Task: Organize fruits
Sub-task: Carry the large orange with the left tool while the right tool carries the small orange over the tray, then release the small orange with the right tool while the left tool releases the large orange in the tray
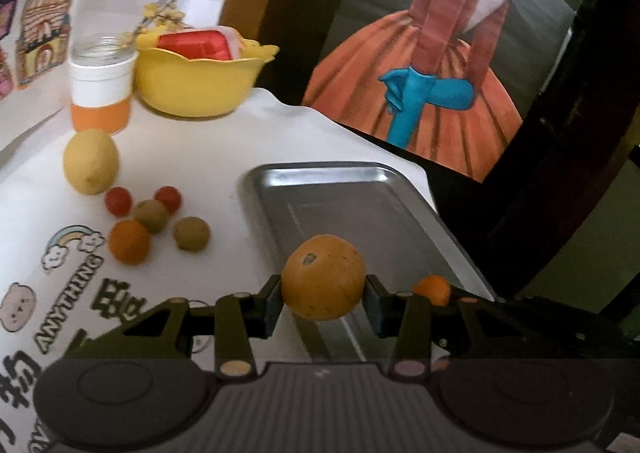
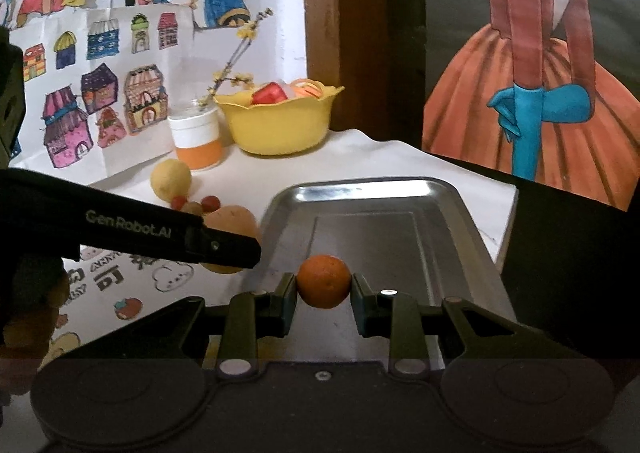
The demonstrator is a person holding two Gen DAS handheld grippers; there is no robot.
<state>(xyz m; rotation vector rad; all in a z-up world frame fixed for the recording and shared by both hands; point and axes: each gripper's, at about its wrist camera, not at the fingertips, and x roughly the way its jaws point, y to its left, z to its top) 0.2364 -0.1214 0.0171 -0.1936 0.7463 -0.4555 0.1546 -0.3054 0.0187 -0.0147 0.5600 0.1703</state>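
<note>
My left gripper (image 1: pixel 323 293) is shut on a large orange (image 1: pixel 323 277) and holds it over the near left part of the metal tray (image 1: pixel 340 189). In the right wrist view, my right gripper (image 2: pixel 324 289) is shut on a small mandarin (image 2: pixel 324 281) above the tray (image 2: pixel 380 193). That mandarin (image 1: pixel 432 289) shows just right of the left gripper. From the right wrist view the left gripper's arm (image 2: pixel 160 233) crosses at the left with the large orange (image 2: pixel 232 223) behind it. A lemon (image 1: pixel 91 161) and several small fruits (image 1: pixel 154 215) lie on the white cloth left of the tray.
A yellow bowl (image 1: pixel 200 85) with a red packet stands at the back, next to a white and orange jar (image 1: pixel 102 89) with flower twigs. Drawings cover the wall behind. The tray lies near the table's right edge, with dark space and a painted panel beyond.
</note>
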